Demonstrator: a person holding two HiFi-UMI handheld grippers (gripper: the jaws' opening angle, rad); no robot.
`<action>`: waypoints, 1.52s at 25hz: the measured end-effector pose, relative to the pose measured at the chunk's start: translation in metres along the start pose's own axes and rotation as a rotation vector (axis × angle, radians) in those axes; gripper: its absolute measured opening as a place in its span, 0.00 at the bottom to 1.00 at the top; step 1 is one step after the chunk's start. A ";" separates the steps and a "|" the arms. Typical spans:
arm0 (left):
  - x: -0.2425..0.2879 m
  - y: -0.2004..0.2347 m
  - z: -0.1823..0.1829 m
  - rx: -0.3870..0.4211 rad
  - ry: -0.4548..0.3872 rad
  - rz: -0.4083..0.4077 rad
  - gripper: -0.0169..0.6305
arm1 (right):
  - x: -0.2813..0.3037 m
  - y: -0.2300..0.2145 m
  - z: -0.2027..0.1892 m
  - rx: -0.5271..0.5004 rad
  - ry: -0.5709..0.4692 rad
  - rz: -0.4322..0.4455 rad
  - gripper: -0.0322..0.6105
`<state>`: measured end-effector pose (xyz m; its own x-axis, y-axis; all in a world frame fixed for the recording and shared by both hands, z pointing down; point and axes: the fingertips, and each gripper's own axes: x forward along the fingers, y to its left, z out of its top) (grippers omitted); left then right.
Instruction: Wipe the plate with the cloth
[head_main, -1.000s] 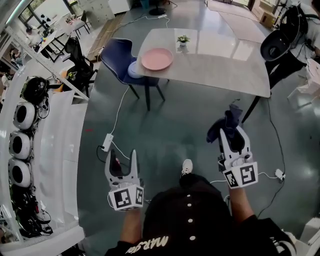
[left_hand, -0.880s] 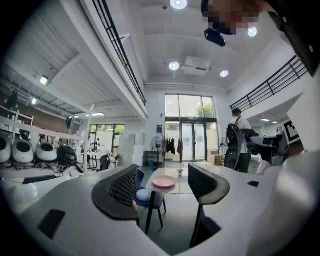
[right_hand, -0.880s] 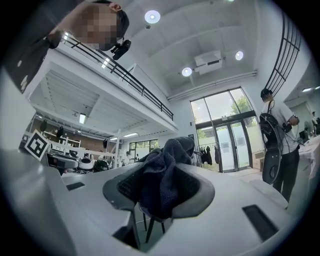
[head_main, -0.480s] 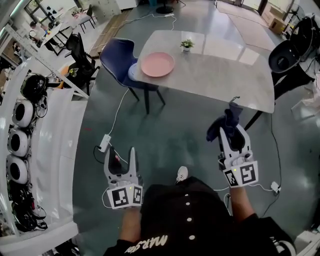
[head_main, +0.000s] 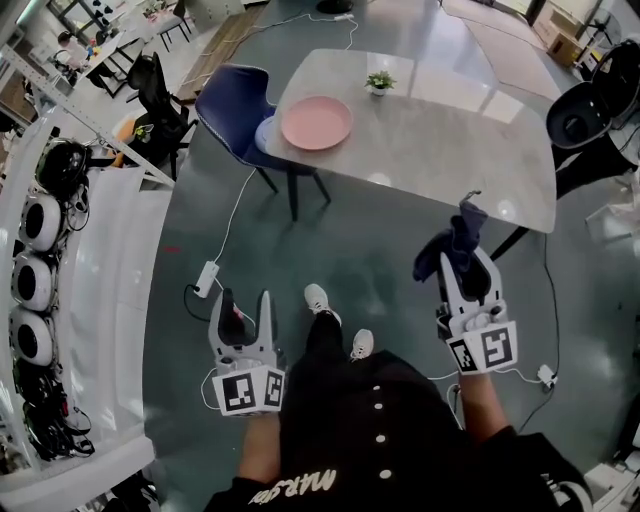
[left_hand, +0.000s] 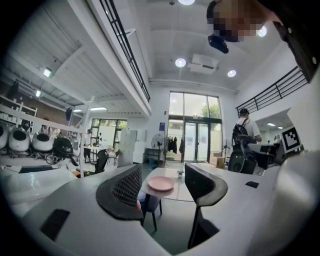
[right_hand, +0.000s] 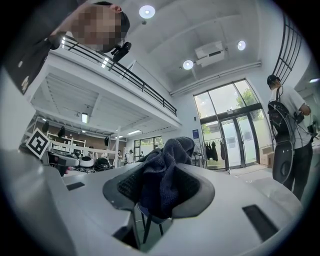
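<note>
Right gripper (head_main: 465, 268) jaws clamp the cloth (head_main: 447, 250), its length pointing forward toward the table (head_main: 450, 130).

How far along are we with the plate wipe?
Done: the cloth is clamped in the right gripper. In hand: getting it there; the person stands short of the table. Left: the whole wipe, since nothing touches the pink plate near the table's left edge. The left gripper is open and empty, its jaws having just closed slightly.
</note>
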<state>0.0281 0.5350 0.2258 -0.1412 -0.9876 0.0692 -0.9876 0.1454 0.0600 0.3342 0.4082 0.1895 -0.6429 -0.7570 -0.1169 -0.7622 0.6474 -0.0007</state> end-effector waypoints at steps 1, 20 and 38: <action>0.007 0.003 0.000 -0.005 -0.004 -0.002 0.45 | 0.006 -0.002 -0.001 -0.002 0.001 -0.006 0.26; 0.201 0.067 0.025 -0.028 -0.049 -0.107 0.46 | 0.173 -0.039 0.007 -0.082 -0.018 -0.094 0.26; 0.289 0.131 0.021 -0.022 0.003 -0.172 0.49 | 0.270 -0.024 -0.010 -0.069 0.008 -0.149 0.27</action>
<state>-0.1440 0.2671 0.2329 0.0298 -0.9978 0.0586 -0.9953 -0.0242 0.0934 0.1783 0.1872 0.1678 -0.5229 -0.8449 -0.1125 -0.8522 0.5208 0.0504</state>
